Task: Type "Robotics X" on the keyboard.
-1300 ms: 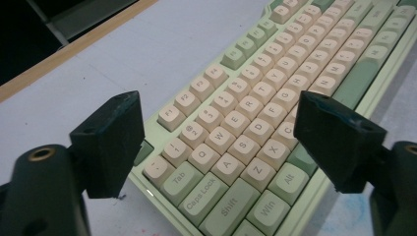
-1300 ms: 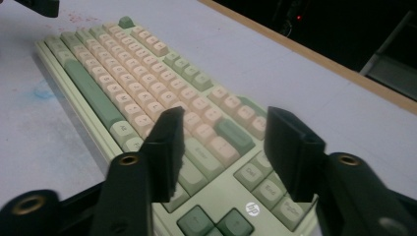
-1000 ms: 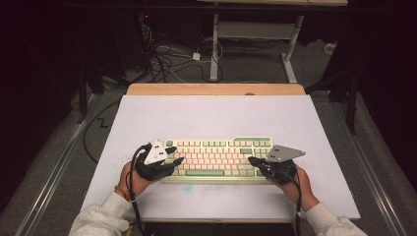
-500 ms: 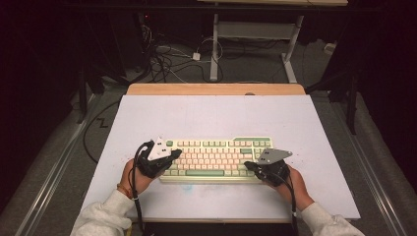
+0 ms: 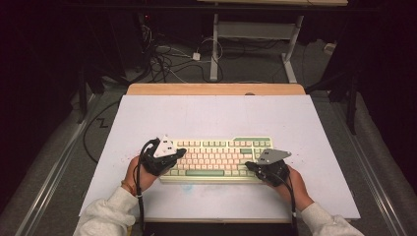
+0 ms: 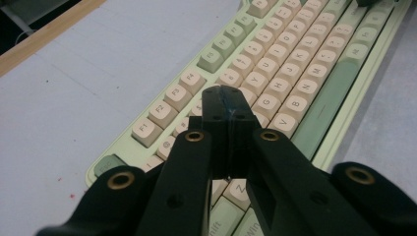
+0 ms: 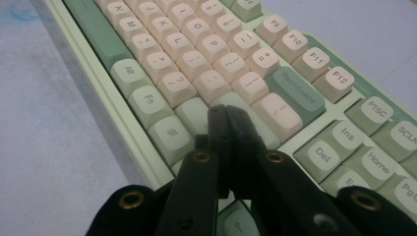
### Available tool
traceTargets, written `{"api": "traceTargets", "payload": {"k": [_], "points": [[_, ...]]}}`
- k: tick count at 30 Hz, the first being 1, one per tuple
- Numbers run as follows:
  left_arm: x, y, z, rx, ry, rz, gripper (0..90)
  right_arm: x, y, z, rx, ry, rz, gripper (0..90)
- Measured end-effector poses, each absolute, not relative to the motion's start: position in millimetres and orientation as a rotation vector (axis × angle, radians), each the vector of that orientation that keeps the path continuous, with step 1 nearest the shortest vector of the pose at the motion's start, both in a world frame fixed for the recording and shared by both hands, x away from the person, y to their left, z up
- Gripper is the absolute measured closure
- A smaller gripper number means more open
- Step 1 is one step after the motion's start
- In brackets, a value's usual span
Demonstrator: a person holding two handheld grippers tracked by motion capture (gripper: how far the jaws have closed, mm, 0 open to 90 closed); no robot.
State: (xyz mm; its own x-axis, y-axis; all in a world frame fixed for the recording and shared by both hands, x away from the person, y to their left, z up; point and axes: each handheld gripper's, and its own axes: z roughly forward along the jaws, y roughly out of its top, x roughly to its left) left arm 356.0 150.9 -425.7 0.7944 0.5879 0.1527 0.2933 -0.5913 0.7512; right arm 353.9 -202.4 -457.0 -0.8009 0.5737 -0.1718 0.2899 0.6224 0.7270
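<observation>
1. Typing with closed tips is the step we judge to be in hand: we hold both grippers over a green-and-cream keyboard (image 5: 219,160) that lies in the lower middle of the high view, on a pale mat (image 5: 211,115) covering the table.

2. Our left gripper (image 5: 173,158) sits at the lower left of the keyboard in the high view. In the left gripper view its jaws are clenched together on nothing, and their joined tip (image 6: 226,105) hangs at frame centre over the letter rows, just left of the G key (image 6: 266,102). We cannot tell whether it touches a key.

3. Our right gripper (image 5: 253,166) sits at the keyboard's lower right. In the right gripper view its jaws are likewise pressed shut and empty, the tip (image 7: 225,118) at centre above a green key below the Backspace key (image 7: 298,93).

4. Next, we think, each stroke calls for a short, straight dip onto one keycap, tip centred so it does not catch a neighbour, then a clean lift.

5. The space bar (image 5: 204,173) runs along the bottom edge between our hands.
</observation>
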Motion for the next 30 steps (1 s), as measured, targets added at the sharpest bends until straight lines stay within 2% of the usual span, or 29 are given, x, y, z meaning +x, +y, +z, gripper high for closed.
{"api": "traceTargets", "payload": {"k": [19, 30], "points": [[381, 122, -442, 2.314, 0.641, 0.442, 87.8, 353, -202, -458, 0.688, 2.449, 1.002, 90.0], [387, 114, -448, 2.352, 0.651, 0.452, 87.7, 352, -202, -458, 0.683, 2.445, 0.993, 90.0]]}}
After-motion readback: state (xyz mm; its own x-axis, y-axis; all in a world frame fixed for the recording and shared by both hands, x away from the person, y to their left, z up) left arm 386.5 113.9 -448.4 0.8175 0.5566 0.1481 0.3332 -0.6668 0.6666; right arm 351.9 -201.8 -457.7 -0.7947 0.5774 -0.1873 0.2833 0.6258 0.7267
